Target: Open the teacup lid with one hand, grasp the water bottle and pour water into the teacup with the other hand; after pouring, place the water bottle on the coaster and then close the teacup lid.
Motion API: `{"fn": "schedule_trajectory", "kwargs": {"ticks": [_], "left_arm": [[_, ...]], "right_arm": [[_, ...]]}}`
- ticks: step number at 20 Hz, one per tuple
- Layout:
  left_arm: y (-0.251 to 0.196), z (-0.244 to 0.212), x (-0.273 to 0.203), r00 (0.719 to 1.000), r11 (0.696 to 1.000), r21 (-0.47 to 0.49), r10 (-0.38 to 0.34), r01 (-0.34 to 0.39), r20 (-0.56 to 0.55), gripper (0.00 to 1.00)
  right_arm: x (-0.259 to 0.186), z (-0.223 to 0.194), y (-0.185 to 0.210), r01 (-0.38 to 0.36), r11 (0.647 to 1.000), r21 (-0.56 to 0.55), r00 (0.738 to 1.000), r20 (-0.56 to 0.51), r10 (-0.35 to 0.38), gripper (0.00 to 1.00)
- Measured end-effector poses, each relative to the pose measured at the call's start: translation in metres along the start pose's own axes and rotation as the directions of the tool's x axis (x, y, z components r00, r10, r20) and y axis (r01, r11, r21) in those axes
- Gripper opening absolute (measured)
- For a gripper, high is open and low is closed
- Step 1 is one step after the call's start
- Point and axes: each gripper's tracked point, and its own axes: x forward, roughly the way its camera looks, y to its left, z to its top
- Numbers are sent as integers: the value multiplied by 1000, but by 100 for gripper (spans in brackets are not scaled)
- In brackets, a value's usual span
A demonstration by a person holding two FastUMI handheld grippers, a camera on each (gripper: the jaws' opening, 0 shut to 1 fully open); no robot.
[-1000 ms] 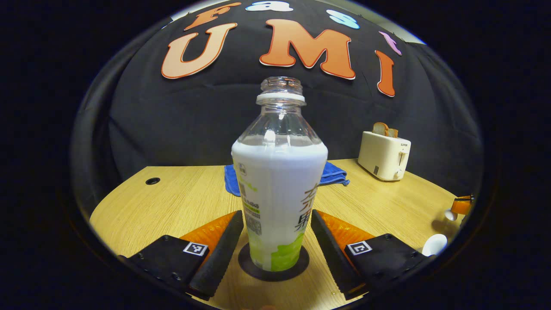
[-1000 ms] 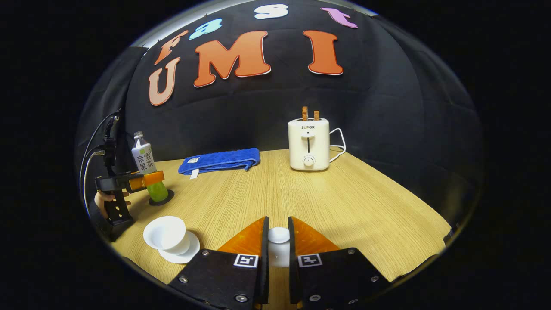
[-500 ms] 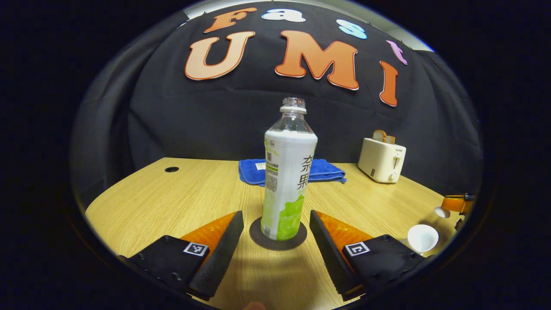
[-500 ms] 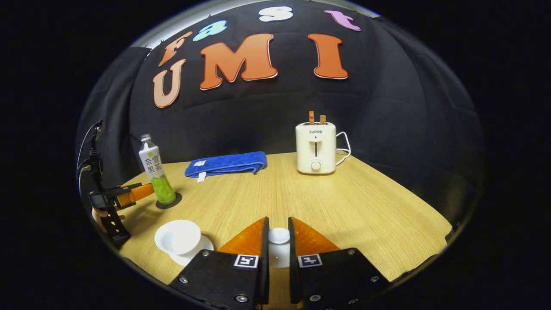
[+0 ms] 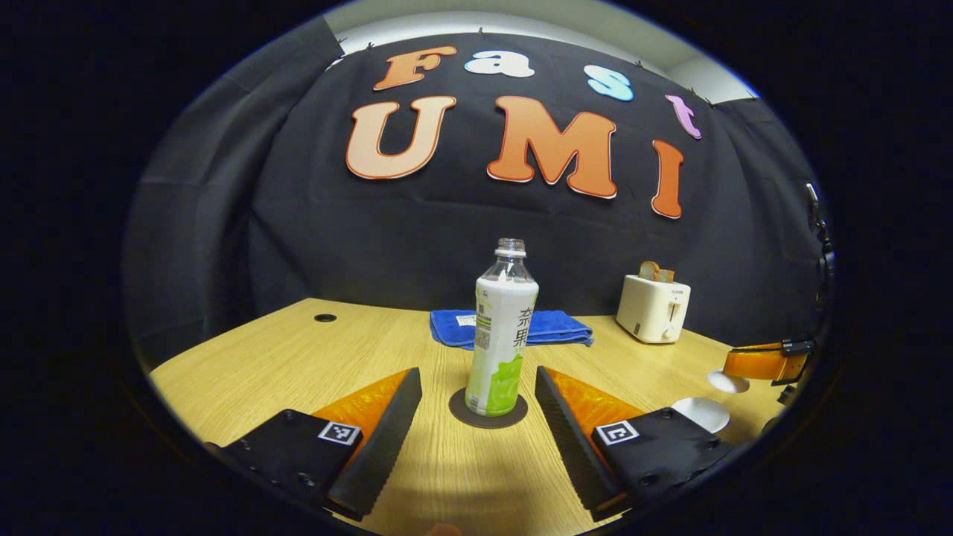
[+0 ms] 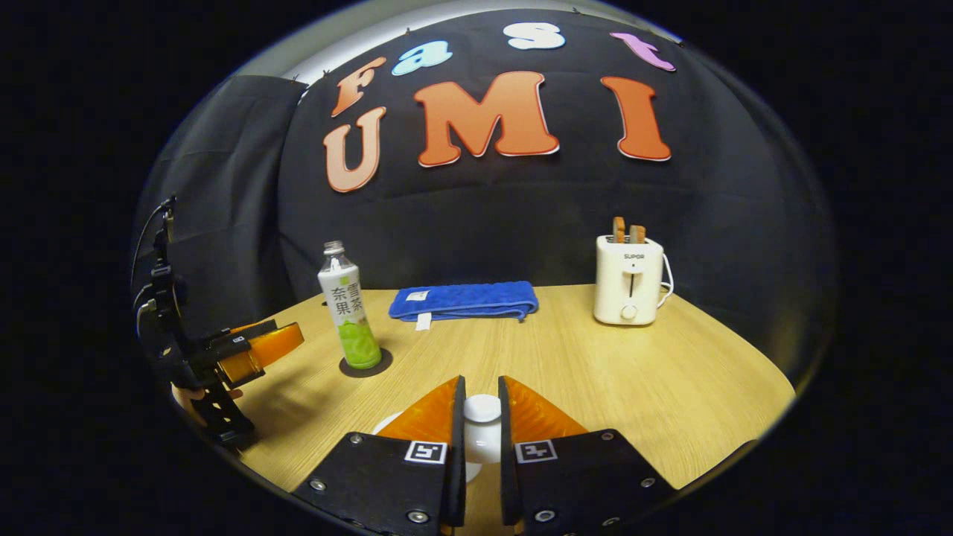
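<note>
The water bottle (image 5: 500, 335) stood upright on its dark round coaster (image 5: 488, 409), capless, with a clear neck and a white wrapper turning green at the foot. The left gripper (image 5: 476, 424) hung just short of it, fingers spread wide and touching nothing. Off to the right, the right gripper (image 6: 481, 424) pinched the white teacup lid (image 6: 482, 428) by its knob above the wooden table (image 6: 595, 372).

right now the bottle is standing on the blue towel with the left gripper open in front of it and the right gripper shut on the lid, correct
Not quite. The bottle stands on the dark round coaster, not the towel, which lies behind it, as the left gripper view shows. The rest holds: the left gripper is open in front of it, and the right gripper is shut on the lid.
</note>
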Motion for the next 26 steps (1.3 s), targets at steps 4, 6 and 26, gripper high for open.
{"fn": "schedule_trajectory", "kwargs": {"ticks": [4,6,26], "left_arm": [[1,6,-10,1000,1000,-3,5,-5,20,97],[2,4,-11,1000,1000,-2,8,-8,15,99],[0,2,-16,1000,1000,1,5,-5,16,99]], "right_arm": [[7,-6,24,-49,999,-21,999,-7,49,19],[10,-12,31,-60,998,-31,998,-19,59,19],[4,-14,31,-69,997,-31,998,-5,69,67]]}}
